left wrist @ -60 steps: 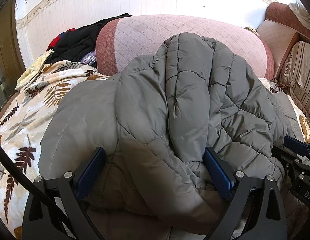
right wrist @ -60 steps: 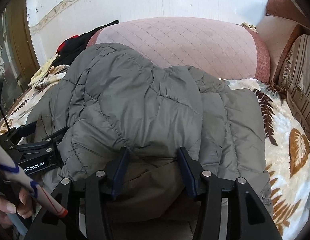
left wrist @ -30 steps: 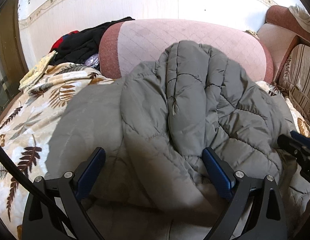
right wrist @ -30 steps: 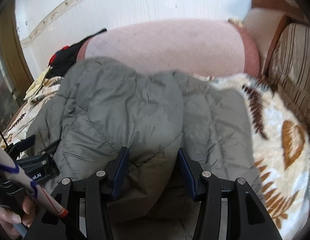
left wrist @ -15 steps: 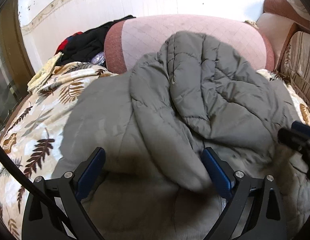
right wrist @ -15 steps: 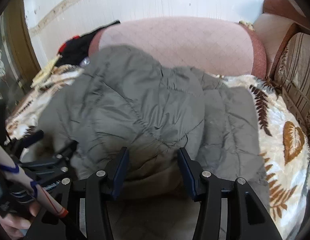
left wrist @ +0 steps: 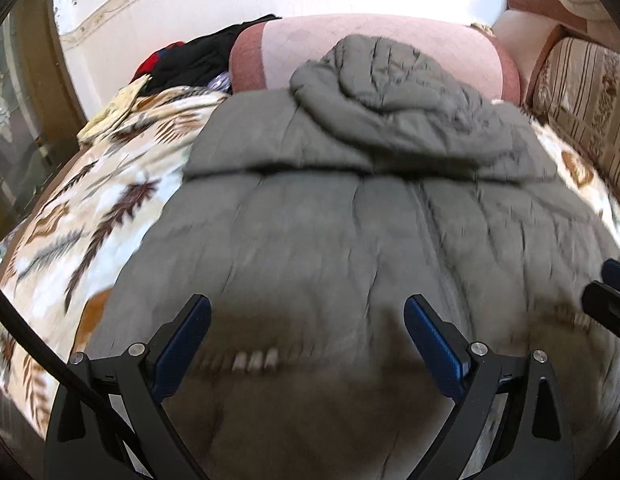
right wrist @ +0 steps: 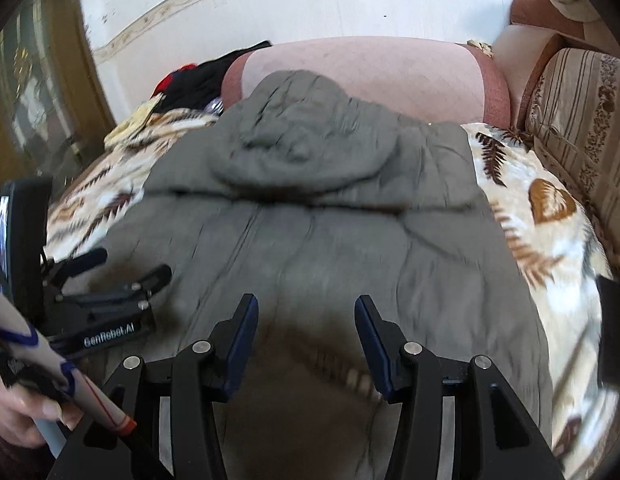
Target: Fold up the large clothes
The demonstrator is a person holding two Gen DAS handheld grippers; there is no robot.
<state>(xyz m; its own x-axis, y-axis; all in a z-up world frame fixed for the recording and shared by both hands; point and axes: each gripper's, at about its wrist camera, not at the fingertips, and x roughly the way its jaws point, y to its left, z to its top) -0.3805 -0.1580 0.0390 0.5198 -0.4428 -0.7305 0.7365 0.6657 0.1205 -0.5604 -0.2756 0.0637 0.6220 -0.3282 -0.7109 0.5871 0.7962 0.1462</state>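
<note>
A grey quilted jacket (left wrist: pixel 330 220) lies spread over a leaf-patterned blanket, its zipper line running toward me. Its bunched upper part (left wrist: pixel 382 92) is heaped at the far end against a pink cushion. My left gripper (left wrist: pixel 307 316) hovers over the near part of the jacket, jaws wide open, blue pads bare. In the right wrist view the same jacket (right wrist: pixel 330 240) fills the middle. My right gripper (right wrist: pixel 305 316) stands open over the jacket's near end, nothing pressed between its pads. The left gripper (right wrist: pixel 129 266) shows at the left; the right gripper (left wrist: pixel 608 288) peeks in at the right edge.
The pink cushion (left wrist: pixel 390 40) backs the blanket (left wrist: pixel 89 220). Dark and red clothes (left wrist: pixel 197 60) are piled at the far left, and a striped sofa back (left wrist: pixel 582 92) runs along the right. A hand (right wrist: pixel 13 420) holds a white stick (right wrist: pixel 49 360) at lower left.
Both grippers have drawn back toward the jacket's near end. The bunched part that sat between the fingers now lies far off by the cushion, and the flat body shows below. Finger gaps are unchanged.
</note>
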